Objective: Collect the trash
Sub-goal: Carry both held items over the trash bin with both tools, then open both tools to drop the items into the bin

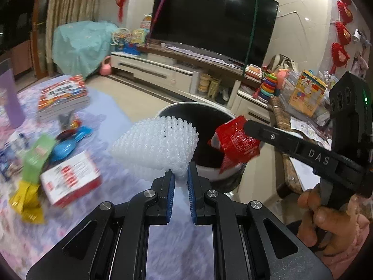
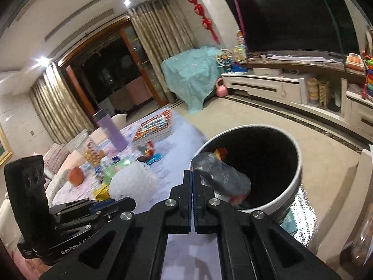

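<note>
Left gripper [image 1: 181,182] pinching white foam net [image 1: 155,145], mid-frame, beside bin [image 1: 229,175] rim, not over it.
Right gripper [image 2: 193,182] pinching red wrapper [image 1: 233,143] over bin mouth.
Letting go early: foam maybe lands outside bin.

Both claws are clamped and tilt downward. The left claw [image 1: 180,175] points toward twelve o'clock; the right claw [image 1: 247,126] reaches in from three o'clock, gripped by a hand [image 1: 326,217].

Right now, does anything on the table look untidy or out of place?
Yes. Loose packets and boxes lie scattered and tilted on the table: a yellow packet, a green packet and a red-and-white box.
</note>
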Demonstrator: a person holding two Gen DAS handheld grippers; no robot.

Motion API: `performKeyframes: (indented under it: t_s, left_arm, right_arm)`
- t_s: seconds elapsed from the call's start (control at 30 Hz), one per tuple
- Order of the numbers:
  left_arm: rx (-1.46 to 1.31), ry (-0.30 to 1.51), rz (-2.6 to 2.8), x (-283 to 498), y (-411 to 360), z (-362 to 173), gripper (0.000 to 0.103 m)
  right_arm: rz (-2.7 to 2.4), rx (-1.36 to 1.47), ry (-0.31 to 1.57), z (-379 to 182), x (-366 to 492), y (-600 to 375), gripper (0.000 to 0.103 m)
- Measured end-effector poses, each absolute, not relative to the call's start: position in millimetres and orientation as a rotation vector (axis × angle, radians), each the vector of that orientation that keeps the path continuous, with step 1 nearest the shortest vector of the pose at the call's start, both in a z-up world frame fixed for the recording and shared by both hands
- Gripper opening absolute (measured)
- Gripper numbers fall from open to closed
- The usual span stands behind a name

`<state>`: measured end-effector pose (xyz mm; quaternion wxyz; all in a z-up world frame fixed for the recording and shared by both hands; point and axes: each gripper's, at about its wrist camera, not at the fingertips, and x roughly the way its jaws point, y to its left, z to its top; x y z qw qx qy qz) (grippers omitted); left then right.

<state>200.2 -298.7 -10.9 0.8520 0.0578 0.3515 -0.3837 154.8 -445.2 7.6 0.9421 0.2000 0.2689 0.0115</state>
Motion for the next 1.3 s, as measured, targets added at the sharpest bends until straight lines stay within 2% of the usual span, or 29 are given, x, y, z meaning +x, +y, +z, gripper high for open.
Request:
performKeyframes:
  t_s: [0.47,0.7,0.77,0.8,0.83,0.9,0.93,1.0,1.07,1.2,1.27,1.3]
  left_arm:
    - [0.210,0.827,-0.866,249,-373,-25,0.011]
    - [0.244,0.857,-0.872,253,-385,-35,0.011]
    - [0.251,0.877,-0.883,254,-387,-37,0.015]
    - [0.256,0.883,-0.881,254,-388,-38,0.023]
    - [0.262,0.882,-0.878,254,-388,-38,0.029]
    - [0.269,0.876,-0.865,252,-387,-36,0.062]
    - [0.268,0.865,-0.854,251,-385,-36,0.066]
    - [0.268,0.864,-0.847,250,-382,-35,0.068]
    - [0.262,0.865,-0.829,247,-374,-36,0.068]
    - [0.219,0.865,-0.775,238,-346,-40,0.071]
    - [0.192,0.861,-0.750,232,-329,-43,0.073]
    - [0.184,0.859,-0.734,229,-323,-44,0.074]
  right_arm:
    - [-0.024,0.429,0.620,-13,195,-498,0.000]
    - [-0.029,0.427,0.660,-23,201,-502,0.000]
    - [-0.031,0.433,0.660,-23,199,-505,0.000]
    - [-0.035,0.431,0.663,-24,199,-505,0.000]
    - [-0.035,0.434,0.667,-24,199,-507,0.003]
    - [-0.037,0.445,0.677,-25,200,-510,0.007]
    - [-0.045,0.448,0.684,-25,201,-511,0.009]
    - [-0.057,0.460,0.690,-26,199,-513,0.016]
    - [-0.065,0.471,0.690,-27,197,-516,0.057]
    - [-0.072,0.489,0.668,-24,183,-516,0.061]
    - [-0.083,0.494,0.655,-22,177,-514,0.079]
    - [-0.087,0.496,0.643,-20,173,-512,0.081]
